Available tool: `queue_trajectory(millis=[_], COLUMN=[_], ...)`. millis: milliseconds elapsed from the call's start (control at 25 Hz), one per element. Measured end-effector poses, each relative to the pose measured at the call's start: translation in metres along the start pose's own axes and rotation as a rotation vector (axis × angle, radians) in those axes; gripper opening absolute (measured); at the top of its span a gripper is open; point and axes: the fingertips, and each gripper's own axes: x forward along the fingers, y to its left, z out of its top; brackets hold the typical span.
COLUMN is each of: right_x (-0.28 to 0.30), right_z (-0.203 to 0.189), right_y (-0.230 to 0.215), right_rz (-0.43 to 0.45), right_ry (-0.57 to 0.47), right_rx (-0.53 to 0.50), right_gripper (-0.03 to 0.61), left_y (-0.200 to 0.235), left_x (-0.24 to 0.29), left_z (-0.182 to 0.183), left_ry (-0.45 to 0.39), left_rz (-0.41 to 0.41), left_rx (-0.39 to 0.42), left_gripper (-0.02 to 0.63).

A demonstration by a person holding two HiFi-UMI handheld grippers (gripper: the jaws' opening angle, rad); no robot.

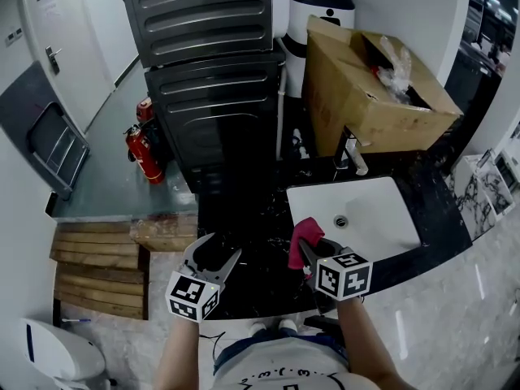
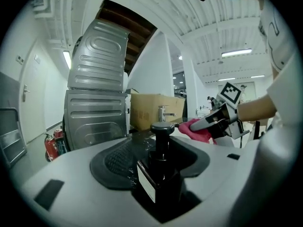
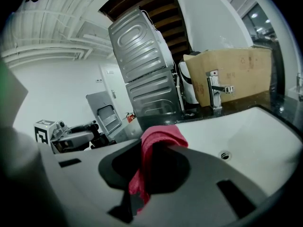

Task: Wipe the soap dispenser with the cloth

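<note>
Both jaws of the left gripper (image 1: 218, 257) are standing apart around the soap dispenser (image 2: 158, 171), left of the sink (image 1: 382, 218), not pressing it. The right gripper (image 1: 313, 250) is clenching the pink cloth (image 1: 304, 234) by the sink's corner. Wiping is seemingly pending: the cloth needs bringing onto the dispenser.

From head we look steeply down on bench (image 1: 258, 250); both gripper views, low and close, share faucet (image 3: 215, 90) with it.

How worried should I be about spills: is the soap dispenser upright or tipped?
Upright: the soap dispenser has its pump head straight above its dark body.
</note>
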Motion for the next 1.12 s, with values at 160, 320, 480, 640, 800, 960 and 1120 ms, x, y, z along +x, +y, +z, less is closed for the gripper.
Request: queue_trajectory(millis=[160, 320, 480, 640, 800, 960, 1120], right_x=[0.005, 0.009, 0.011, 0.012, 0.017, 0.026, 0.036], right_z=[-0.001, 0.000, 0.000, 0.000, 0.000, 0.009, 0.018], right_y=[0.009, 0.021, 0.030, 0.040, 0.057, 0.083, 0.117], right_rz=[0.018, 0.043, 0.062, 0.083, 0.126, 0.189, 0.282], right_ry=[0.002, 0.002, 0.005, 0.009, 0.019, 0.016, 0.016], right_rx=[-0.001, -0.008, -0.024, -0.041, -0.069, -0.132, -0.202], right_gripper=[0.049, 0.049, 0.049, 0.049, 0.049, 0.049, 0.049], left_y=[-0.005, -0.015, -0.017, -0.005, 0.017, 0.030, 0.036], left_x=[0.001, 0.012, 0.016, 0.016, 0.006, -0.005, -0.012], left_z=[-0.001, 0.001, 0.003, 0.007, 0.002, -0.007, -0.015], left_ry=[-0.002, 0.004, -0.030, -0.115, -0.260, -0.300, -0.301], left_rz=[0.029, 0.037, 0.064, 0.075, 0.087, 0.132, 0.168], left_rx=[-0.011, -0.022, -0.086, -0.295, -0.595, -0.680, -0.727], left_gripper=[0.221, 0.158, 0.106, 0.109, 0.112, 0.106, 0.104])
